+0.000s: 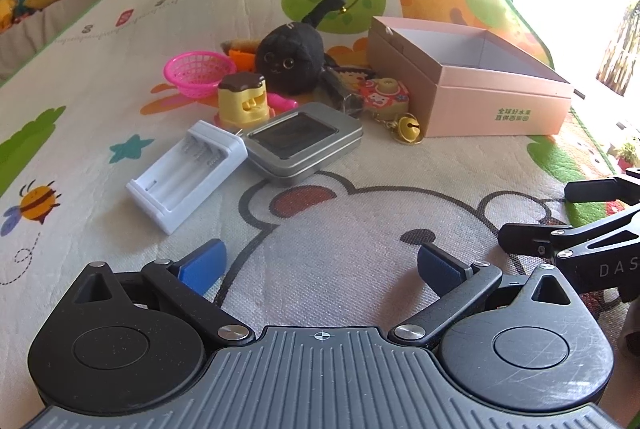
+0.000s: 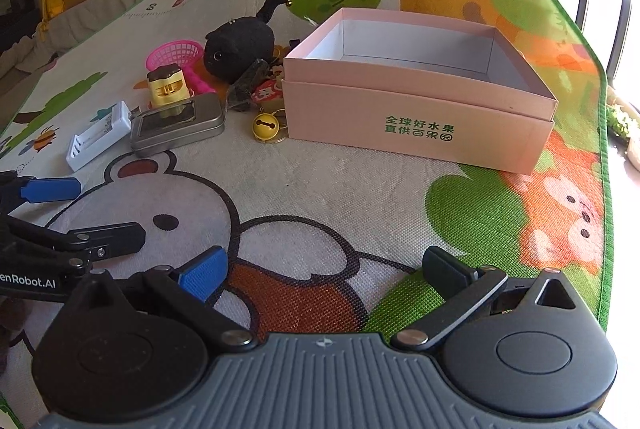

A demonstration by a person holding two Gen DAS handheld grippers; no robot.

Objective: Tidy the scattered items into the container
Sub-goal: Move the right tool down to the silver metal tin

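Nothing's in the pink box [image 2: 420, 97] yet, it looks bare inside, and all the clutter sits bunched just left of it on the play mat [image 1: 360, 229]. Both grippers hang low over the mat, well short of the pile: the left gripper [image 1: 320, 265] has its fingers spread wide and holds nothing, same story for the right gripper [image 2: 324, 269].

What I'd worry about is how tightly that pile is packed. The metal tin [image 1: 302, 143] touches the white battery charger [image 1: 188, 175], and the yellow pudding toy [image 1: 243, 99] stands right behind both, so going for the tin probably shoves the charger or tips the toy. The tin is also flat and slick, so the fingers could slide off it.

The gold bell [image 2: 265, 127] lies right against the box wall, with a keyring I can only half see; it may drag the red charm [image 1: 384, 97] along. The black plush cat [image 1: 290, 59] leans over the stuff behind it, so pulling it could scatter the pink basket [image 1: 198, 71].
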